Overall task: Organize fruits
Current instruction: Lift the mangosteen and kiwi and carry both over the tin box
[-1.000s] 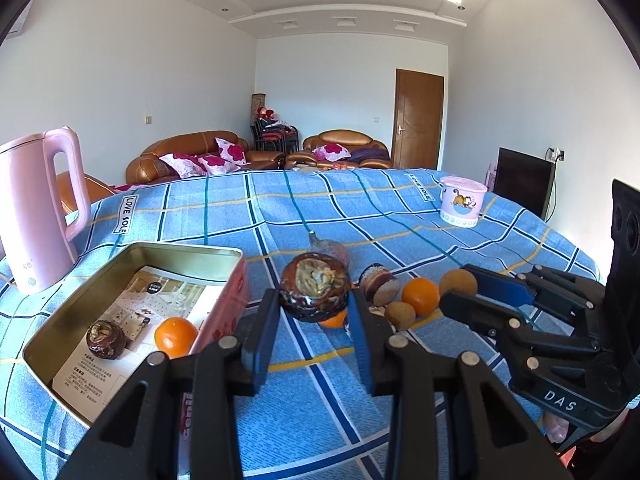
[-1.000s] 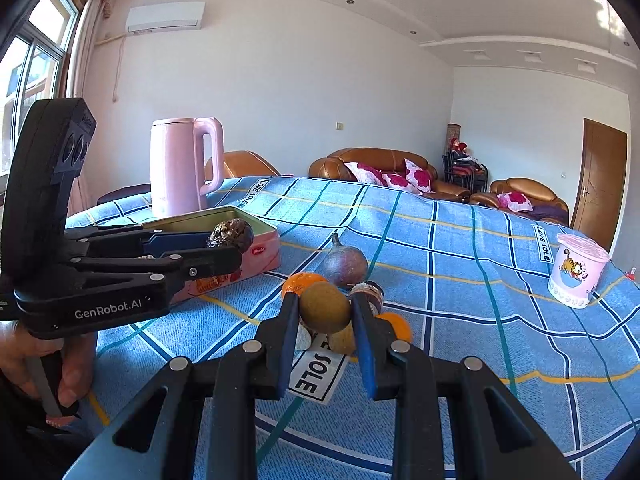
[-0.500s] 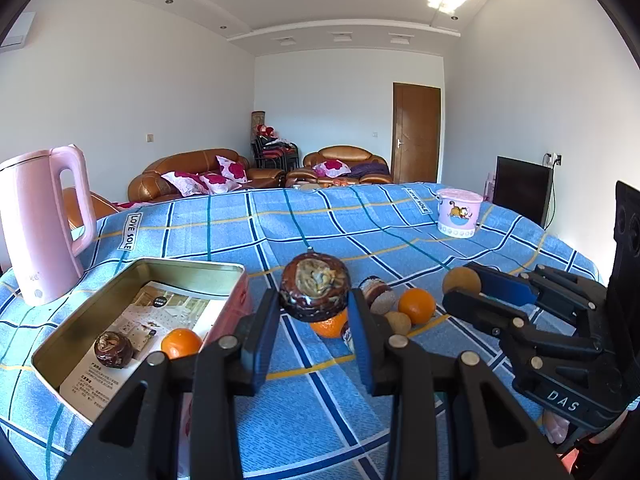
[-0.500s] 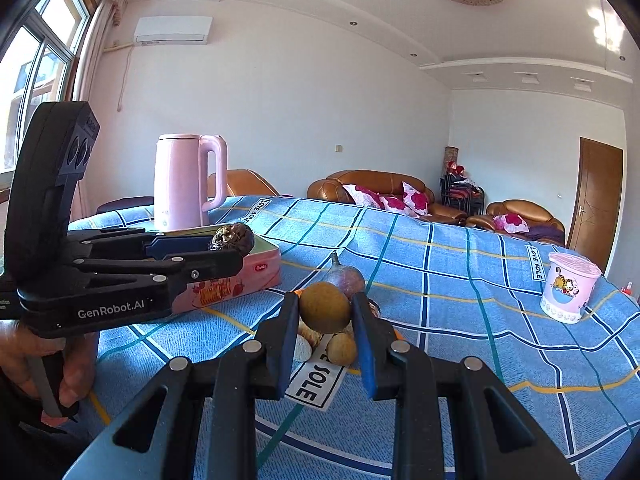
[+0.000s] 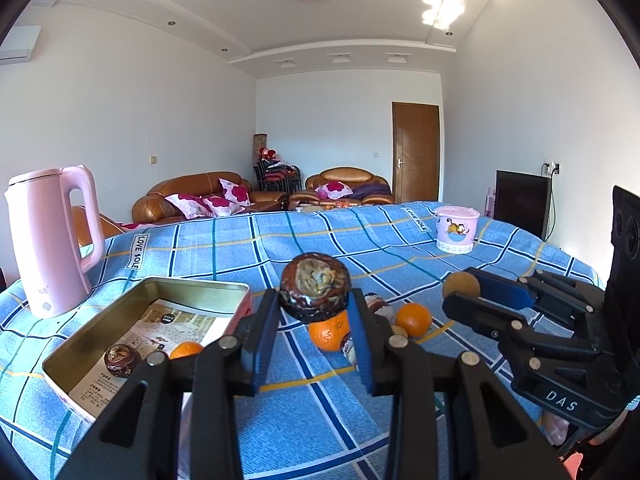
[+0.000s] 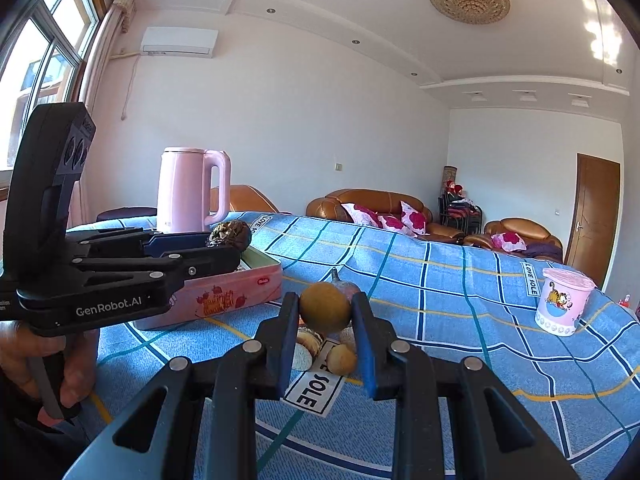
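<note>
My left gripper clamps a dark fruit, my right gripper a brown fruit, both held above the table. Next I judge: carry them over the tin and release.

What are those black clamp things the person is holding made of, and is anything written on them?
Both look like black plastic, with silver rivets and blue pads inside the fingers. The left gripper reads "GenRobot.AI" on its side, the right gripper "DAS". Each carries an upright black block. No cables or sleeves show.
</note>
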